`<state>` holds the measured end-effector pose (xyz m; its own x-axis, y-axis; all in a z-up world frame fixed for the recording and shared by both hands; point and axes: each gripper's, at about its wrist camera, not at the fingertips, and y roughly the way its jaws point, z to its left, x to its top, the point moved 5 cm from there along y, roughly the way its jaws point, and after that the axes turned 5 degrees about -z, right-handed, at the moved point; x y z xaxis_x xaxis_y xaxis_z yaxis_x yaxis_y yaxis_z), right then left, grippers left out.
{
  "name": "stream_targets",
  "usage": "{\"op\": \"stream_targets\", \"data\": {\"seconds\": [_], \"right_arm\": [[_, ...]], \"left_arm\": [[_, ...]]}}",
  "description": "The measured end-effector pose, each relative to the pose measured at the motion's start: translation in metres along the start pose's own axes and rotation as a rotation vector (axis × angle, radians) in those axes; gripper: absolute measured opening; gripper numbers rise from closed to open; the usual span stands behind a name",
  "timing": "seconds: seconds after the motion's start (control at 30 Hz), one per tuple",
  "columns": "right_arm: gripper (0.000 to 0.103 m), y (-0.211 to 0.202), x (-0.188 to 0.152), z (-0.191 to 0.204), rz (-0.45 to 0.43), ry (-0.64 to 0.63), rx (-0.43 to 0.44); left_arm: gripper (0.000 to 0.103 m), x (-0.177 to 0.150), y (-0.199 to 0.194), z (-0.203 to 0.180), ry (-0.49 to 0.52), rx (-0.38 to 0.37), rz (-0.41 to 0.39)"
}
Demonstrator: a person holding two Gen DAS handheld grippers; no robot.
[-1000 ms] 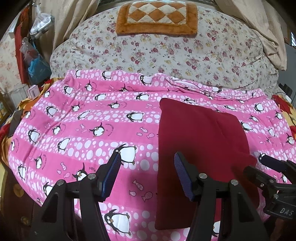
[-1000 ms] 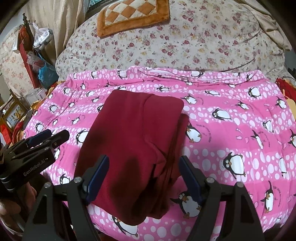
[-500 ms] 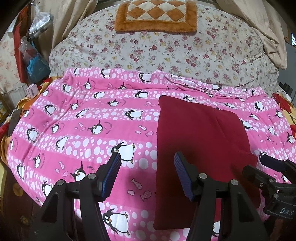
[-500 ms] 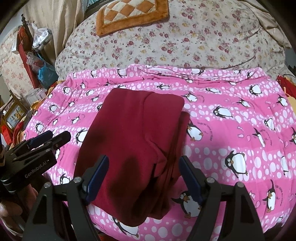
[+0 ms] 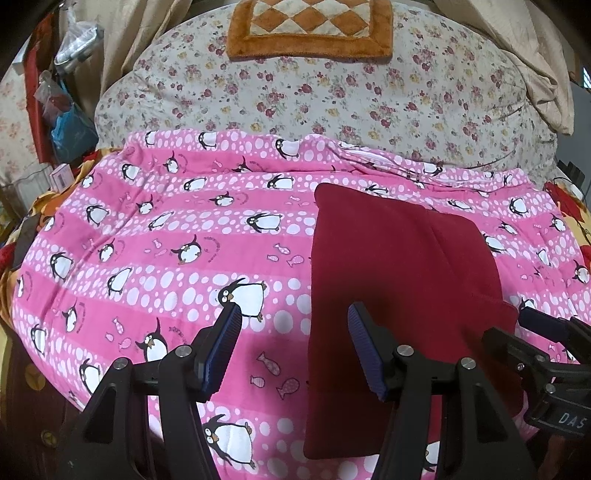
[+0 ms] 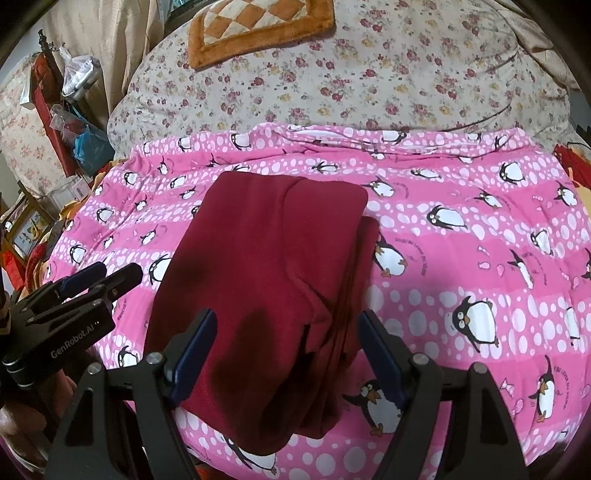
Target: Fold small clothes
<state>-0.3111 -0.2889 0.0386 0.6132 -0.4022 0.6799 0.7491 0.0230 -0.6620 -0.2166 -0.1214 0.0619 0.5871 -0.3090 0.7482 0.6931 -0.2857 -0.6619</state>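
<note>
A dark red garment (image 5: 399,266) lies folded into a long rectangle on the pink penguin blanket (image 5: 166,251). In the right wrist view the garment (image 6: 273,266) has its layered fold edge on the right side. My left gripper (image 5: 293,325) is open and empty, above the blanket at the garment's left edge. My right gripper (image 6: 286,332) is open and empty, hovering over the garment's near end. Each gripper shows at the side of the other's view: the right one (image 5: 532,332) and the left one (image 6: 99,277).
A floral quilt (image 5: 332,96) is heaped behind the blanket, with an orange checked mat (image 5: 310,29) on top. Bags and boxes (image 6: 74,122) crowd the left side of the bed. Beige curtains hang at the back.
Both grippers have drifted slightly, staying open. The garment has not moved.
</note>
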Motion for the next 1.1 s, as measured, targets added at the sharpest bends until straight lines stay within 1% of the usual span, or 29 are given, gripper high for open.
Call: {"op": "stream_targets", "data": {"seconds": [0.57,0.97,1.1], "right_arm": [[0.082,0.005,0.000,0.002,0.018,0.002,0.001],[0.082,0.012,-0.001,0.004,0.033,0.002,0.001],[0.082,0.015,0.001,-0.001,0.038,0.010,0.006]], "left_arm": [[0.040,-0.001,0.006,-0.001,0.002,-0.009,0.016],[0.040,-0.002,0.016,0.000,-0.015,-0.033,0.031],[0.040,0.000,0.025,0.005,-0.020,-0.030,0.046]]}}
